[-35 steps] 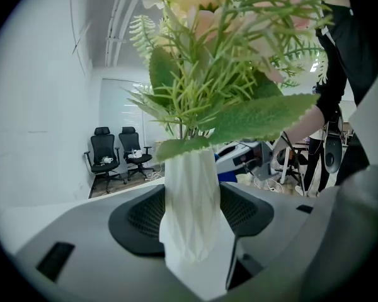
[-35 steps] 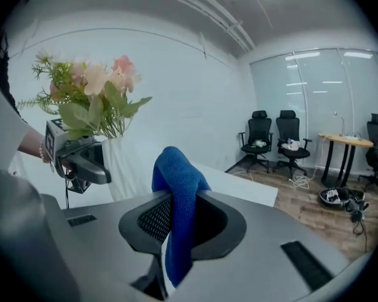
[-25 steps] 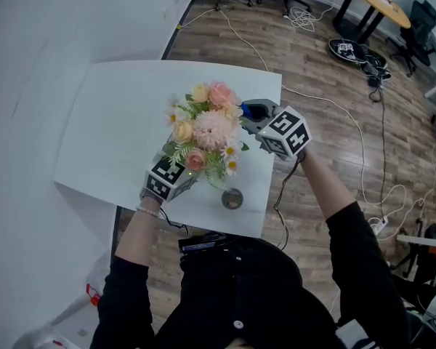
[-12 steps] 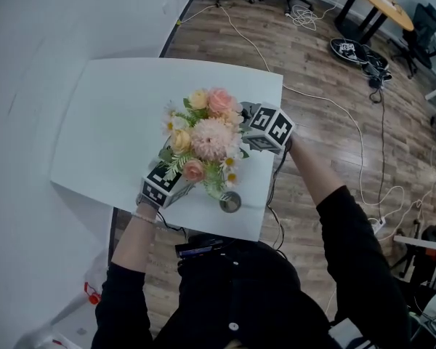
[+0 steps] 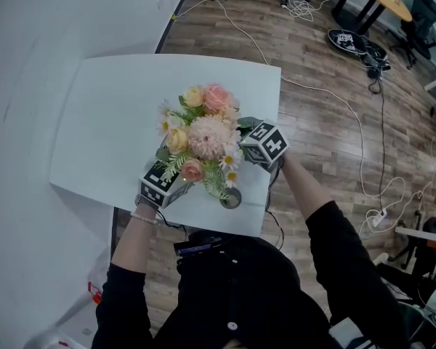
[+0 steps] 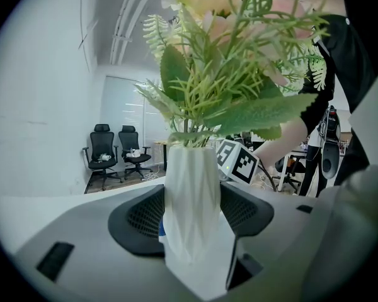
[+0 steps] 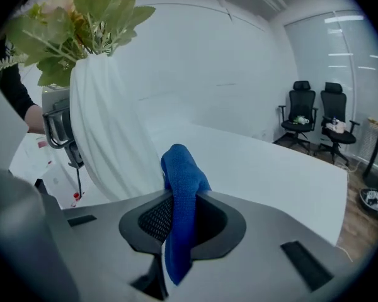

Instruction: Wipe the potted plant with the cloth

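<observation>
Vase (image 7: pixel 107 137), white and faceted, clamped between left gripper (image 6: pixel 190 222) jaws on table (image 5: pixel 109 115). Right gripper (image 7: pixel 179 216) pinches 1 blue cloth (image 7: pixel 179 168), tip just beside vase wall. Flowers (image 5: pixel 207 133) above.

Potted plant (image 5: pixel 207 138) on table (image 5: pixel 109 115), near edge

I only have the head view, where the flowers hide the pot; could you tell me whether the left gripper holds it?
Observer: Yes, the left gripper is clamped on the white faceted vase.
Operator: And the other one?
Observer: The right gripper pinches a blue cloth between its jaws.
Operator: Is the cloth touching the vase?
Observer: It is right beside the vase's side; contact I cannot tell.
</observation>
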`<state>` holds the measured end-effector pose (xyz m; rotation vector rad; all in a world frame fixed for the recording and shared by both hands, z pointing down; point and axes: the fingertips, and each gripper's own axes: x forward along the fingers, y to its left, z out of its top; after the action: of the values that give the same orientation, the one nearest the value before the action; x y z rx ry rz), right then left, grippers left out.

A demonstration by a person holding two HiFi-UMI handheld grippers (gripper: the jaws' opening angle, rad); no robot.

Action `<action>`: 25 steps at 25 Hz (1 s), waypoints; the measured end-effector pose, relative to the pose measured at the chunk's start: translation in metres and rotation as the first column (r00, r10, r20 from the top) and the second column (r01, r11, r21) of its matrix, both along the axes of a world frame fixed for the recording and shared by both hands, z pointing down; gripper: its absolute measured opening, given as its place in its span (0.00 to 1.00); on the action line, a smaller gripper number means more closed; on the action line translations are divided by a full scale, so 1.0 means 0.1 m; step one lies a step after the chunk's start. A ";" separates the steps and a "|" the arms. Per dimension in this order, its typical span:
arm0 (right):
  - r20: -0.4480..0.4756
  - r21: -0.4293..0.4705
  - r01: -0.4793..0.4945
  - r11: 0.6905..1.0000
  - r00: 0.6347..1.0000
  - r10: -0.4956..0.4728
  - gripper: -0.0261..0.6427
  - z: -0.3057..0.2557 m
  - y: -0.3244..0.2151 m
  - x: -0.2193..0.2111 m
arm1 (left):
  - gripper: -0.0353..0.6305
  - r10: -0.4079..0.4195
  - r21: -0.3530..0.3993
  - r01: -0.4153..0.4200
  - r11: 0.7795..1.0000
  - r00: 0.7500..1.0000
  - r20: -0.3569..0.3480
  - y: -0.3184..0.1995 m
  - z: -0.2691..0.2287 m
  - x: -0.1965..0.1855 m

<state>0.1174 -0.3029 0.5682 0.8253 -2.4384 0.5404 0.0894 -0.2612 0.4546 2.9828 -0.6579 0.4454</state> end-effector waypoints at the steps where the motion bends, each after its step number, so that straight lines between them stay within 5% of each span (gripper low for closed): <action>1: 0.003 -0.005 -0.033 0.999 0.999 0.033 0.17 0.01 0.03 0.02 | 0.48 -0.002 0.000 0.002 1.000 1.000 -0.002 0.00 0.00 0.00; 11: 0.086 -0.074 -0.354 0.932 0.929 0.359 0.16 0.05 0.37 0.11 | 0.48 -0.044 0.001 0.044 0.999 0.998 -0.042 -0.01 0.03 -0.03; 25: 0.251 -0.093 -0.495 0.864 0.828 0.501 0.16 -0.32 0.81 0.27 | 0.48 -0.068 0.028 0.071 0.997 0.993 -0.099 -0.03 0.01 -0.03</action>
<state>0.1449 -0.2221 0.5364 1.4840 -2.4331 0.9242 0.0860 -0.2645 0.4553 2.9772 -0.7632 0.2851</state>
